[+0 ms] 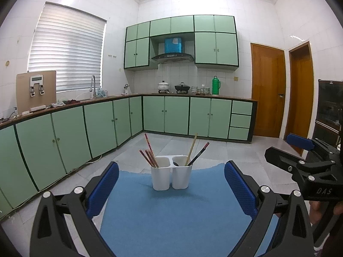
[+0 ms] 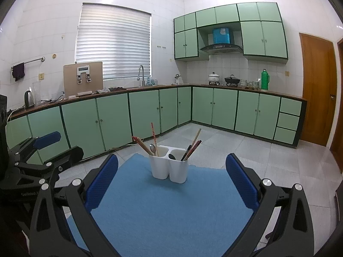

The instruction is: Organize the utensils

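A white two-compartment utensil holder (image 1: pixel 171 172) (image 2: pixel 168 167) stands near the far edge of a blue mat (image 1: pixel 171 214) (image 2: pixel 171 209). Its left compartment holds several red chopsticks (image 1: pixel 149 154) and, in the right wrist view, a metal spoon (image 2: pixel 152 148). Its right compartment holds a pale chopstick (image 1: pixel 191 148), dark chopsticks (image 1: pixel 199 153) and a dark spoon (image 2: pixel 172 156). My left gripper (image 1: pixel 171 190) is open and empty, back from the holder. My right gripper (image 2: pixel 171 184) is open and empty too. The right gripper shows at the right edge of the left wrist view (image 1: pixel 304 156).
The mat lies on a surface above a grey tiled floor (image 1: pixel 225 150). Green base cabinets (image 1: pixel 107 124) run along the left and far walls. Wooden doors (image 1: pixel 268 92) stand at the right. The left gripper shows at the left of the right wrist view (image 2: pixel 42 150).
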`<state>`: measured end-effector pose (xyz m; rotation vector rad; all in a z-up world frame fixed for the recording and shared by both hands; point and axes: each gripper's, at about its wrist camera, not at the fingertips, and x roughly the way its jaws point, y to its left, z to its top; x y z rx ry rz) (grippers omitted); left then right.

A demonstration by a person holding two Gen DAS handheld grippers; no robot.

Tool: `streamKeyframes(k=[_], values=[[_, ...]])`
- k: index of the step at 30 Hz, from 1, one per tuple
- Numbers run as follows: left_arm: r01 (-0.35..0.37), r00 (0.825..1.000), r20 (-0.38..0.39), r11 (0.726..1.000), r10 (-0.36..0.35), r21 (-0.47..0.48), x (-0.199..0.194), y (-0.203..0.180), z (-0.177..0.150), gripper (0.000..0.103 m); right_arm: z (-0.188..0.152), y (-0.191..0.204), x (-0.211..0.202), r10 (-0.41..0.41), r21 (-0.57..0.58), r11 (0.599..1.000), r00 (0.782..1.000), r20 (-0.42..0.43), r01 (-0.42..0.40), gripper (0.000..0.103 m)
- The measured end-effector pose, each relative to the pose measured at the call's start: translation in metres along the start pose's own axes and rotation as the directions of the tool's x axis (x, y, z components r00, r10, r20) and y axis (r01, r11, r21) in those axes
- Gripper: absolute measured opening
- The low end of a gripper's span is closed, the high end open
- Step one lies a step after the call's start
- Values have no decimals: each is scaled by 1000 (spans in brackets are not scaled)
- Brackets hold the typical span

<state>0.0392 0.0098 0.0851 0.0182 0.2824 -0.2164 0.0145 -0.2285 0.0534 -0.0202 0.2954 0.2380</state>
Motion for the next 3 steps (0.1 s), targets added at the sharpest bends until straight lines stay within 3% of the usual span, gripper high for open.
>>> streamKeyframes(k=[3], values=[[0, 1000, -4, 1000, 0, 1, 2, 0, -1, 97, -1, -1, 0, 0, 2, 1000, 1000, -2, 0, 98]])
